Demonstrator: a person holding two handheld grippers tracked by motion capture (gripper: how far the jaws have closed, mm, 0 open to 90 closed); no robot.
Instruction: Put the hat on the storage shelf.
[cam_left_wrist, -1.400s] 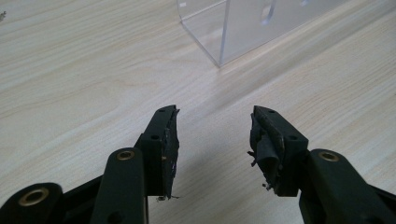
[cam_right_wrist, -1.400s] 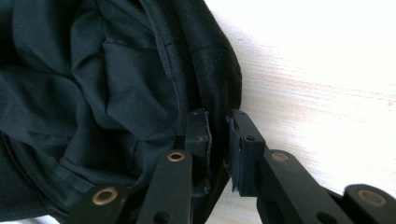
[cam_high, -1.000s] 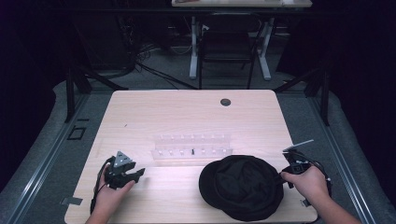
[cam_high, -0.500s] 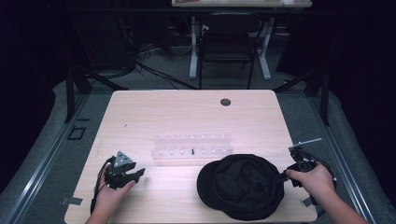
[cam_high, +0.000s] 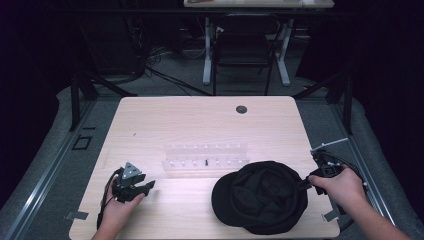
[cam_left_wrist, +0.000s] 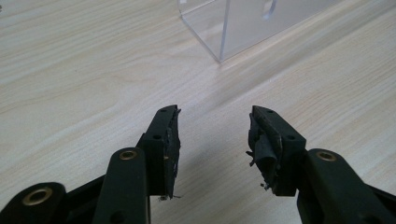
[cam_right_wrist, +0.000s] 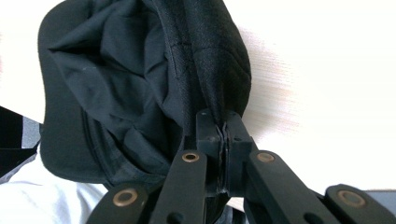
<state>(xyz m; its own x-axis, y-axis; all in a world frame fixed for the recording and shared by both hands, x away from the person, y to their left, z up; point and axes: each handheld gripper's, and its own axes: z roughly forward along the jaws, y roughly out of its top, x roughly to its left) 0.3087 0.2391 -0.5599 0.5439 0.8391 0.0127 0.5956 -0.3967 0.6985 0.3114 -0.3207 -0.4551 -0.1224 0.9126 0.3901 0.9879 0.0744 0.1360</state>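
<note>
The right hand-held gripper (cam_high: 306, 184) is clamped tight on the rim of the one black cap (cam_high: 262, 197), lying at 5 o'clock on the counter (cam_high: 200, 120), so the grasp looks done and any lifting or placing remains. The left hand-held gripper (cam_high: 145, 187) rests half open and empty at 7 o'clock, near the single clear rack (cam_high: 206, 156).

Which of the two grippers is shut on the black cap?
The right gripper, clamped on the black cap's edge; the left gripper rests open on bare table.
</note>
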